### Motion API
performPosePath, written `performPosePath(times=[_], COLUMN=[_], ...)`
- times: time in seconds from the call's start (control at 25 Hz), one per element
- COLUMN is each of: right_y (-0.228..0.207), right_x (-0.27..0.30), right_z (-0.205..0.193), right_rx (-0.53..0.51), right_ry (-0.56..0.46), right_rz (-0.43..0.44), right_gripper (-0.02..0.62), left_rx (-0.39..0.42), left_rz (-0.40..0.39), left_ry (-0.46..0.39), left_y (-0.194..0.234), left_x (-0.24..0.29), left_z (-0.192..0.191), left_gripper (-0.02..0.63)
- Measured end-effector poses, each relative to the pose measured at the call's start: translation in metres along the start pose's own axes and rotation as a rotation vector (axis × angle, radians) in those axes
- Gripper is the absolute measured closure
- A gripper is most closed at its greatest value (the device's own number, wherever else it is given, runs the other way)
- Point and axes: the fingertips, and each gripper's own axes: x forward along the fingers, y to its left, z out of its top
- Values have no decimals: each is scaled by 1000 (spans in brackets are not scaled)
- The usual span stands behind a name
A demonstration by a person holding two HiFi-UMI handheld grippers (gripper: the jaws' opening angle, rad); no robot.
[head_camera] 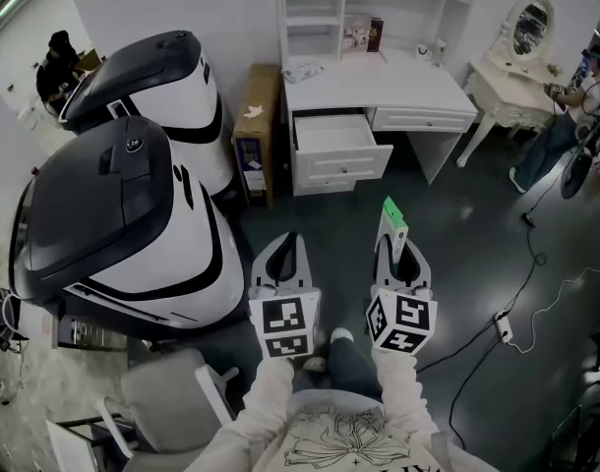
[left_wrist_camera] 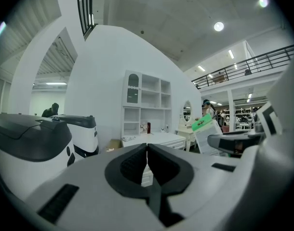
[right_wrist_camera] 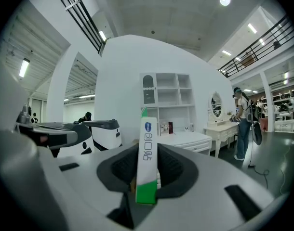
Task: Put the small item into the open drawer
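Left gripper (head_camera: pixel 289 240) forward, fingers pressed together; right gripper (head_camera: pixel 402 248) alongside, fingers pinching upright green-white box (head_camera: pixel 392 220).

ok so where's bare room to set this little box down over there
The open drawer looks bare inside, walled by its white front and sides. The desk top is free mid-front; papers crowd its left rear. The cardboard box blocks the desk's left side.

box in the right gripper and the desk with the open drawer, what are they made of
The box looks like thin printed cardboard: flat faces, sharp folded edges, white with a green end. The desk seems white-painted wood or board, smooth satin, with panelled drawer fronts; which one is unclear.
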Motion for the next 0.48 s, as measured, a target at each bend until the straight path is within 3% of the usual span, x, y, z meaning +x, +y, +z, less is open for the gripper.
performPosePath(times=[0.48], right_y=[-24], right_x=[95], right_z=[11], right_rx=[-11], right_ry=[6], right_rz=[13], right_gripper=[505], left_rx=[-16], left_rz=[40], left_ry=[24], left_y=[18], left_x=[89], left_z=[3], left_gripper=[598])
